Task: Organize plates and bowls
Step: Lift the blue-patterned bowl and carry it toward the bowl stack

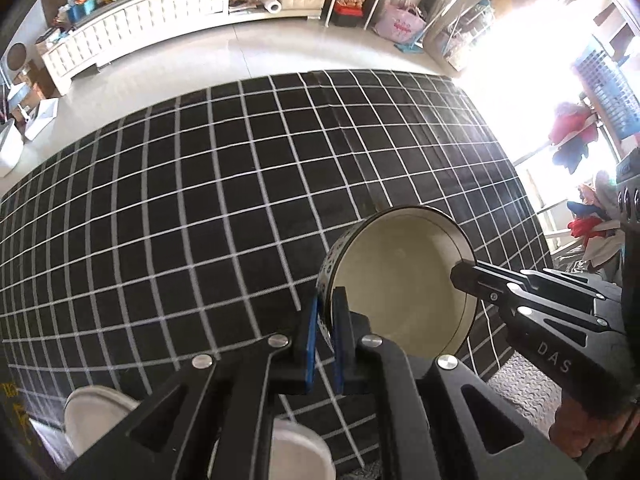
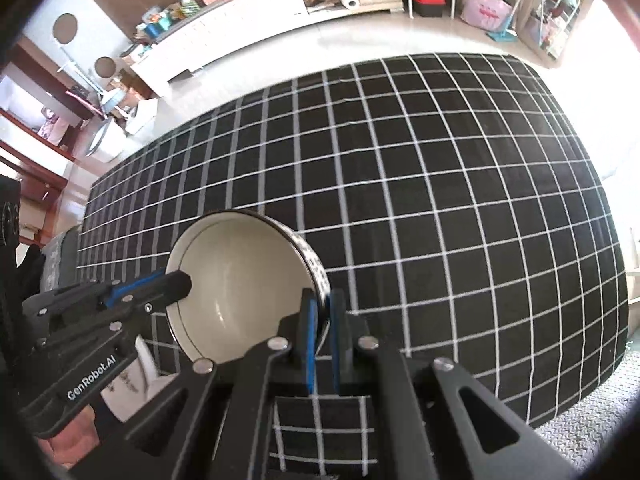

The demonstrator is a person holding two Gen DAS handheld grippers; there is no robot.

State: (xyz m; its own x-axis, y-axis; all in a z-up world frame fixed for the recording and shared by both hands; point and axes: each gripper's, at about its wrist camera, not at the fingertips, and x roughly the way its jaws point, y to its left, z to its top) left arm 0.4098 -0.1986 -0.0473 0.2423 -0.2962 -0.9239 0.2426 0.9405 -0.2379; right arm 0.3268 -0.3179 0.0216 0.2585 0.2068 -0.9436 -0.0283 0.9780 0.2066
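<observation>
A cream bowl (image 1: 400, 276) with a dark patterned outside is held tilted above the black grid cloth (image 1: 200, 208). My left gripper (image 1: 325, 320) is shut on the bowl's left rim. My right gripper (image 2: 323, 324) is shut on the bowl's (image 2: 240, 280) right rim; it shows in the left wrist view (image 1: 464, 276) at the bowl's far side. The left gripper shows in the right wrist view (image 2: 182, 280) on the opposite rim. White plates (image 1: 96, 412) lie at the cloth's near edge below the left gripper. A white patterned dish (image 2: 128, 388) shows under the left gripper.
The grid cloth (image 2: 440, 200) covers a large flat surface. Beyond it is pale floor (image 1: 200, 56), a long white cabinet (image 1: 140, 28) with clutter, and shelves and bags at the back right. A grey textured mat (image 2: 592, 424) borders the cloth's near right edge.
</observation>
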